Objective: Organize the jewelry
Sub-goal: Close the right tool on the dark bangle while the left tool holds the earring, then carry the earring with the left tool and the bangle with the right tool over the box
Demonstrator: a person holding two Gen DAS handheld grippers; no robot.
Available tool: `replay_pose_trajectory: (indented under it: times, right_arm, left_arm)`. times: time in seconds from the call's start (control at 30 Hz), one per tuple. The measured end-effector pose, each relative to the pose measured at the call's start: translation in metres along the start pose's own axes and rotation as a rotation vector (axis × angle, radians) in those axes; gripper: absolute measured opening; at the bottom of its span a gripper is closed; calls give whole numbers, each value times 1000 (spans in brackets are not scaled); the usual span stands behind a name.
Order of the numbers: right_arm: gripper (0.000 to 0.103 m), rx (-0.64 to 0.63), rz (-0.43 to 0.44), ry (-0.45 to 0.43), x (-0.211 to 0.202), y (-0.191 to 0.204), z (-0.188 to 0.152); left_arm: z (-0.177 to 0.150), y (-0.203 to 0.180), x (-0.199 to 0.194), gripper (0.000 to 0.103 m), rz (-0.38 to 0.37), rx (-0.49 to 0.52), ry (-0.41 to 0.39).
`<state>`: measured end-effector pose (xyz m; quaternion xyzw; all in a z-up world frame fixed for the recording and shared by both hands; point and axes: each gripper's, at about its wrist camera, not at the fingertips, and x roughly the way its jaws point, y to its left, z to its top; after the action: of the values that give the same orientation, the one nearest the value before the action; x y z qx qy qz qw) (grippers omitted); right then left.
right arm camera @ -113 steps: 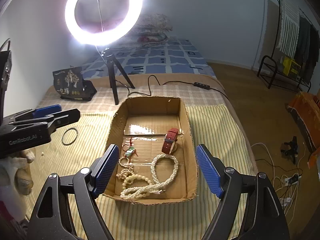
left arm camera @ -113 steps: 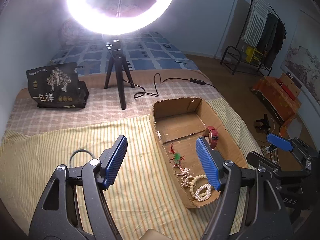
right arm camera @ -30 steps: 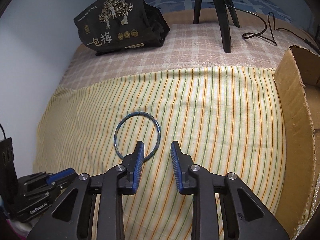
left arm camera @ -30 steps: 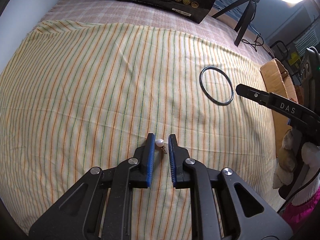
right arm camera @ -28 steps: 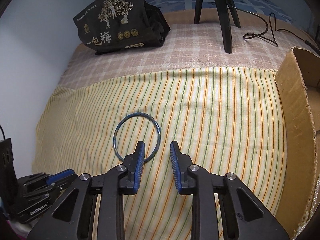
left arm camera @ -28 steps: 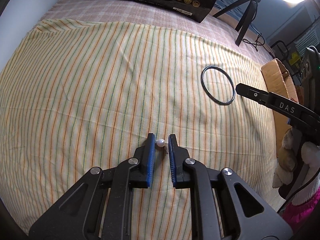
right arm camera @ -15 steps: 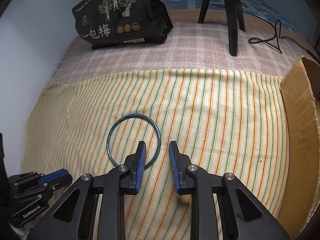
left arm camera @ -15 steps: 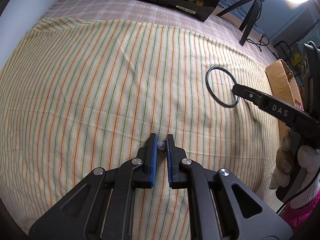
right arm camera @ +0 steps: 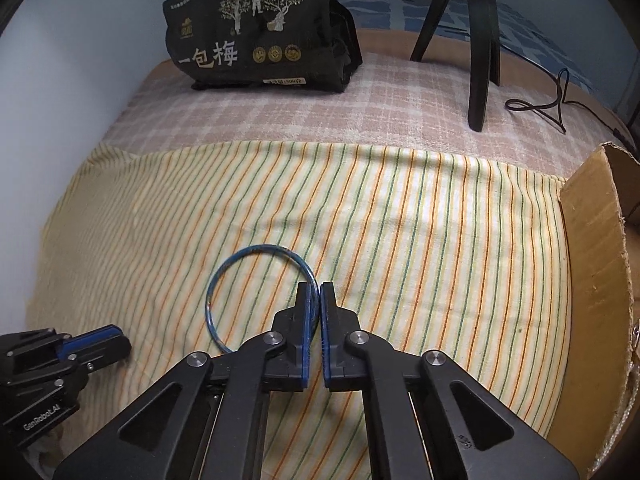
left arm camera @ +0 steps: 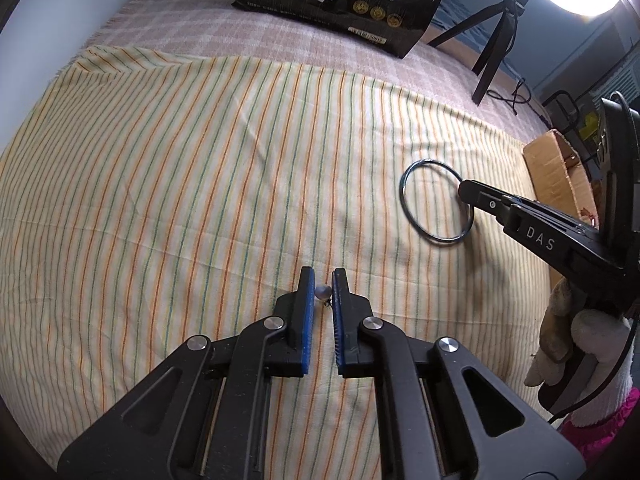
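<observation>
On the striped yellow bedcloth, well left of the brown cardboard box wall, the left claw pinched one small pearl earring while the right claw clamped one thin blue metal bangle.

Bed under striped cloth: bangle, pearl earring, black bag, tripod, cardboard box.

Small pearl earring on striped cloth; thin blue bangle flat, well apart.

Striped cloth lies open (cardboard box walls right).
</observation>
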<state>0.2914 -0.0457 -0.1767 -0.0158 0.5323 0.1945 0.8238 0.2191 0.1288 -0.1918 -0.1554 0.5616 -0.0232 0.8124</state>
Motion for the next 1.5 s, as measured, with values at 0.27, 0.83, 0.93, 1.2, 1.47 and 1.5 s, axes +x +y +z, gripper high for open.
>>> replay_pose_trajectory:
  times: [0.27,0.83,0.93,1.2,1.47,1.5]
  right_arm:
    - [3,25,46,-50,-26,-4,1]
    - [2,1,32,-159,-88,-11,-3]
    - [2,1,24,-178,-100,-17,-5]
    - [2,8,-11,-225,-130,-43,-13]
    - [2,37,-60,-274,-164,-76,-24]
    - [2,41,-68,-279,-168,-82,-25]
  left_arm:
    - [1,-7,-17,6,-29,3,-37]
    - [0,-50,-52,6,-104,64,-94]
    - [-2,-59,-57,6,-118,75,-101]
    - [-4,-96,-68,6,-148,139,-133]
    - [-7,-149,-72,6,-182,219,-157]
    - [-8,-154,-72,6,-186,227,-157]
